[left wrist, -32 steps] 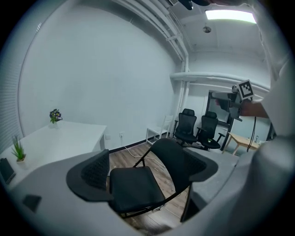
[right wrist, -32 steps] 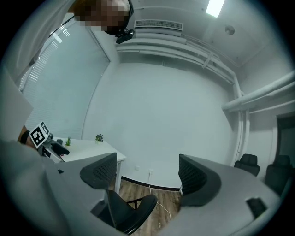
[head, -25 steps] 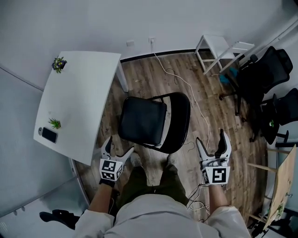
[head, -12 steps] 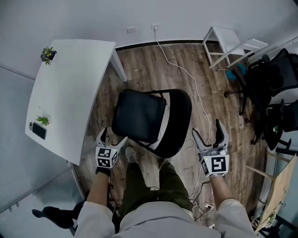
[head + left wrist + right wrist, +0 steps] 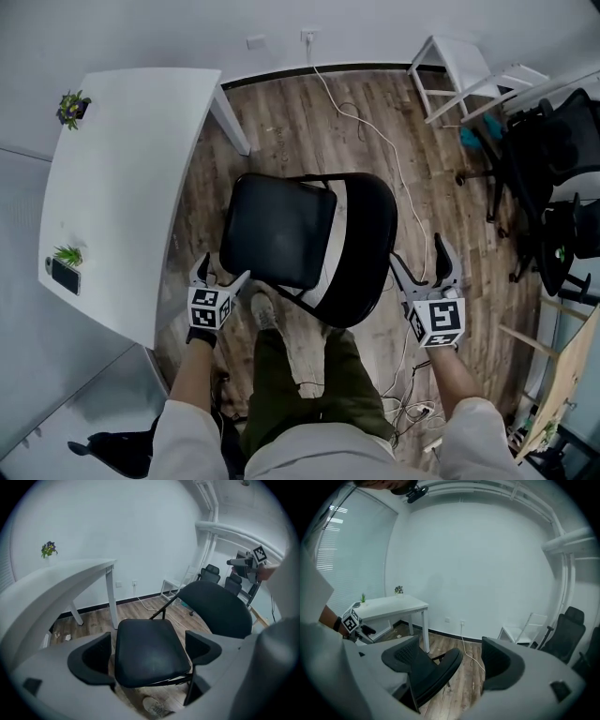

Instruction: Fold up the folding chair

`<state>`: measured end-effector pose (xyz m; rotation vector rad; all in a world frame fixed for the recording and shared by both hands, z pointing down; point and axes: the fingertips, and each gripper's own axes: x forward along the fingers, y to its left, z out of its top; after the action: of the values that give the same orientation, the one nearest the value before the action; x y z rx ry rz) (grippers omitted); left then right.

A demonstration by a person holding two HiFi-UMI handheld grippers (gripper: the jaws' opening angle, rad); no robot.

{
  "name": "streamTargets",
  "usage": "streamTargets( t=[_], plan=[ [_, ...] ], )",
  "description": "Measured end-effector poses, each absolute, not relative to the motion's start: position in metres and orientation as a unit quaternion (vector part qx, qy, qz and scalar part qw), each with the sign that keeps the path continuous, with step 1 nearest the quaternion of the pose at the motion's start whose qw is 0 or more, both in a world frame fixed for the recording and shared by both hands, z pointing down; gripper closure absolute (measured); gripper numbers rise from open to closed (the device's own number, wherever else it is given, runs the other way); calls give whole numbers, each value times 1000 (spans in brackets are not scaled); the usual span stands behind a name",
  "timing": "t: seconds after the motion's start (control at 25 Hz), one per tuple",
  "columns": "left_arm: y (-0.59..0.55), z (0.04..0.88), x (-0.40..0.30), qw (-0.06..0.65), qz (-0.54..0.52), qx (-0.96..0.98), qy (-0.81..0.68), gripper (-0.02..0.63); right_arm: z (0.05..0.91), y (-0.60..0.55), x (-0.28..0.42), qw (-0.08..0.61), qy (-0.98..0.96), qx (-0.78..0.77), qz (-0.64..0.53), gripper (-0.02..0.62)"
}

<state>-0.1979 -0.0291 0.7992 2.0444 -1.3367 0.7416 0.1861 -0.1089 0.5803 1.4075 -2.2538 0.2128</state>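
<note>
My folding chair [image 5: 323,281] stands unfolded on the floor [image 5: 309,122] straight ahead, its seat [image 5: 279,230] just beyond my left gripper [image 5: 217,273], the nearer one, and its backrest [image 5: 367,248] beside my right gripper [image 5: 418,257], both with jaws spread wide and empty.

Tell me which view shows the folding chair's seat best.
Left gripper view: the seat sits close and whole, top facing the camera. The head view shows it from above, farther off. The right gripper view shows mainly the backrest, hardly any seat.
</note>
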Motion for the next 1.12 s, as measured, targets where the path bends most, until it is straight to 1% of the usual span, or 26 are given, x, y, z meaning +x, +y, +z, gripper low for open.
streamTargets(
  t=[0.4,0.56,1.12],
  plan=[
    [-47,895,-213,334,308,752,-477,112,646,-154,180,275,-811,502,122,175],
    [-52,929,-218,346,326,749,-462,112,673,-166,186,290,-798,505,157,175],
    [-58,1009,-237,380,372,736,-419,112,733,-179,190,322,-771,486,254,175]
  ],
)
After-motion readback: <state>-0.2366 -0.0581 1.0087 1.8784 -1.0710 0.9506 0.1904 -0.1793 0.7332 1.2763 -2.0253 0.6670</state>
